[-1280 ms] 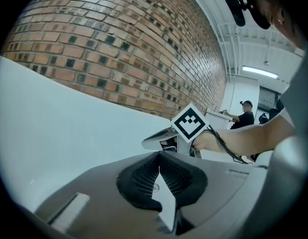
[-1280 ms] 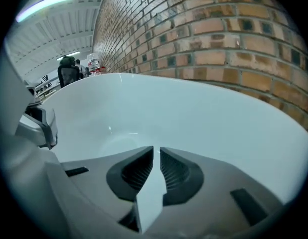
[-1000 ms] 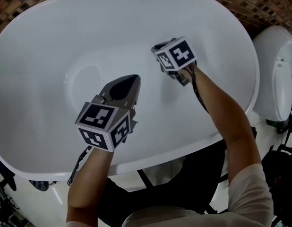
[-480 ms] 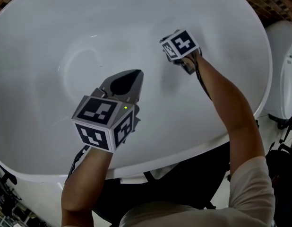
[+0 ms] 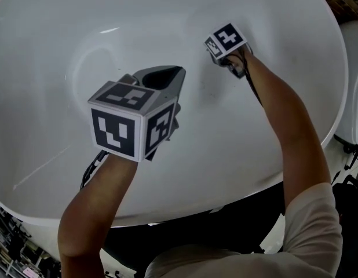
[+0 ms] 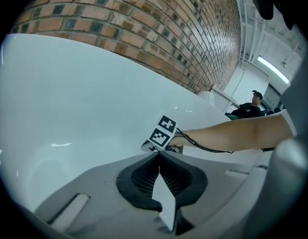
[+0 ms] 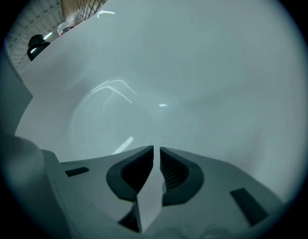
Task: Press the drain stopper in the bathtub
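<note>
Now right gripper point(image 7: 156, 152) and left gripper point(image 6: 159, 155), jaws closed and empty, are being held over bathtub point(image 5: 254, 155); unseen stopper wants pressing squarely.

Wide open run of bathtub point(image 5: 46, 155) floor between left gripper point(image 6: 159, 155) and right gripper point(image 7: 156, 149). Curved tub walls close in on every side. Brick wall point(image 6: 144, 29) stands behind the far rim, and the right forearm point(image 5: 283, 126) crosses the near rim.

We see a bathrm-type setup, prob. inside a bigger hall: white oval bathtub point(image 5: 46, 97) w/ brick wall point(image 6: 144, 29) behind it, strip light point(image 6: 273, 69) overhead, person point(image 6: 251, 107) in bkgd.
</note>
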A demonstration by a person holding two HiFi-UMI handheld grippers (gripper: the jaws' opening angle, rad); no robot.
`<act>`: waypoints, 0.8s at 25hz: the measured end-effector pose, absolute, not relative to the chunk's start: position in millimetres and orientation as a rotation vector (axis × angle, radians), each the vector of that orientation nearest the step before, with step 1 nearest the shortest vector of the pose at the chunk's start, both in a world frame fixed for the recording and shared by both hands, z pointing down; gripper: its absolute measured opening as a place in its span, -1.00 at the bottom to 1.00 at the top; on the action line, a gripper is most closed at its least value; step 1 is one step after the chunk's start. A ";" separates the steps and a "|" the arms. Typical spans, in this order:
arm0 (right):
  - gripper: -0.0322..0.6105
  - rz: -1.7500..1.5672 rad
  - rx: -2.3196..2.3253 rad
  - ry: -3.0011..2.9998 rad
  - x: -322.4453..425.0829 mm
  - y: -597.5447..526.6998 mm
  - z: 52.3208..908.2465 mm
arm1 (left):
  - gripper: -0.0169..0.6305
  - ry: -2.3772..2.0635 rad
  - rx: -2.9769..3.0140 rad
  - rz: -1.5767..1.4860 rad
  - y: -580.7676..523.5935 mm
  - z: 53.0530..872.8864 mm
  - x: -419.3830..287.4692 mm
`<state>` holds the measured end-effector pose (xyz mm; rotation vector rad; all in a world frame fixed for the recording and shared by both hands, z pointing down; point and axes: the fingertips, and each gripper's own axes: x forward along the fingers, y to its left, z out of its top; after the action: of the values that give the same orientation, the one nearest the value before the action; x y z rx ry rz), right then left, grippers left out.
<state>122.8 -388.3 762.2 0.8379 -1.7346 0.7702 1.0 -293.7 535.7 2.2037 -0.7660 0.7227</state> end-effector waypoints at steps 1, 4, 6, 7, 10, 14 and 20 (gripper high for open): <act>-0.80 0.786 0.838 -1.714 129.6 -387.7 770.5 | -0.93 -0.755 2.198 0.720 -295.0 541.0 4.3; -0.80 0.821 0.830 -1.631 155.0 -378.1 796.8 | -0.93 -0.733 2.153 0.687 -293.5 556.1 8.0; -0.80 0.841 0.825 -1.579 172.4 -369.2 812.3 | -0.93 -0.729 2.124 0.688 -289.3 566.5 6.8; -0.80 0.848 0.822 -1.559 179.2 -365.1 818.8 | -0.93 -0.727 2.116 0.697 -287.2 571.3 5.9; -0.80 0.870 0.802 -1.521 189.6 -352.6 835.0 | -0.93 -0.723 2.100 0.707 -284.0 580.1 3.0; -0.80 0.880 0.784 -1.463 198.9 -337.8 855.7 | -0.93 -0.719 2.080 0.707 -281.7 589.4 1.4; -0.83 0.887 0.818 -1.451 205.3 -336.3 863.5 | -0.93 -0.661 2.094 0.739 -266.8 595.6 11.7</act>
<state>205.3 -336.3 863.5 0.8184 -1.4508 0.8873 11.7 -266.8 595.6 2.0942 -0.6605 0.7392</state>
